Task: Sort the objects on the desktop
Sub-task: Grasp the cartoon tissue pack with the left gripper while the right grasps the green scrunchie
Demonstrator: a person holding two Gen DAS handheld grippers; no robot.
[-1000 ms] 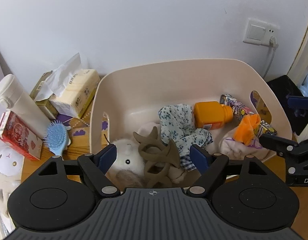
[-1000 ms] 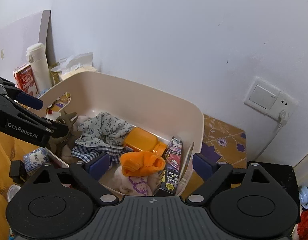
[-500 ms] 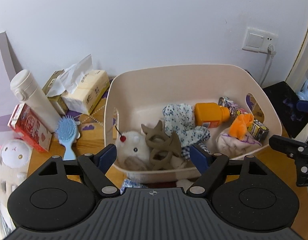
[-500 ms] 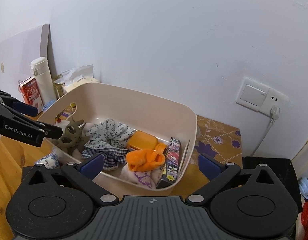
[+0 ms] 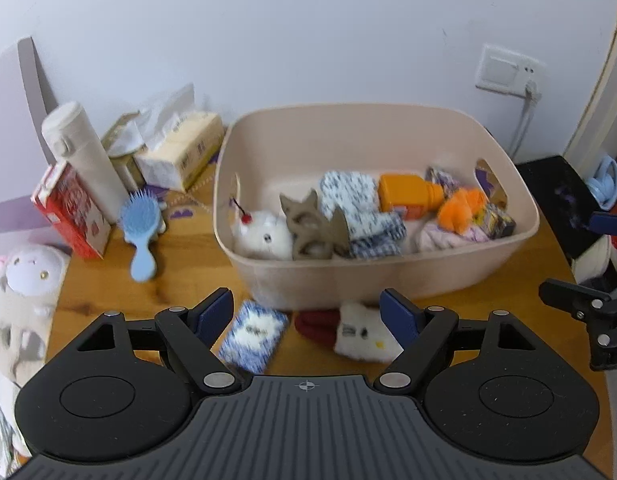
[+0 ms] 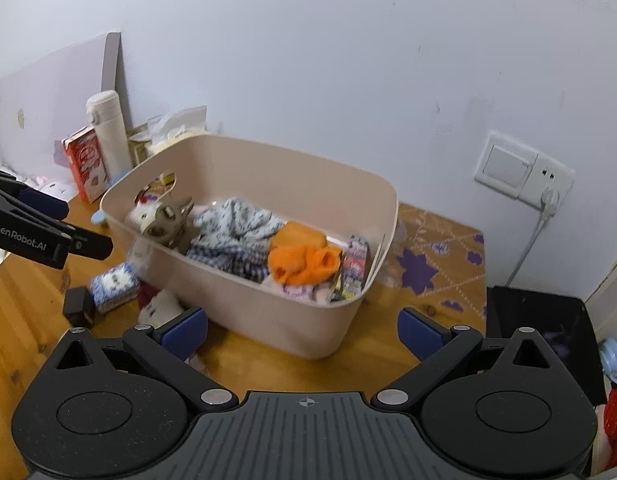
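Observation:
A beige bin stands on the wooden table. It holds a white plush, a brown hair claw, blue floral cloth, an orange bottle and an orange cloth. In front of the bin lie a blue tissue pack and a red-and-white plush. My left gripper is open and empty above them. My right gripper is open and empty at the bin's near corner.
Left of the bin are a blue hairbrush, a red carton, a white flask, a tissue box and a pale plush. A small black block lies by the tissue pack. A wall socket is at the right.
Both grippers have pulled back and up from the bin, staying open. The tissue pack and the red-and-white plush in front of the bin have come into view.

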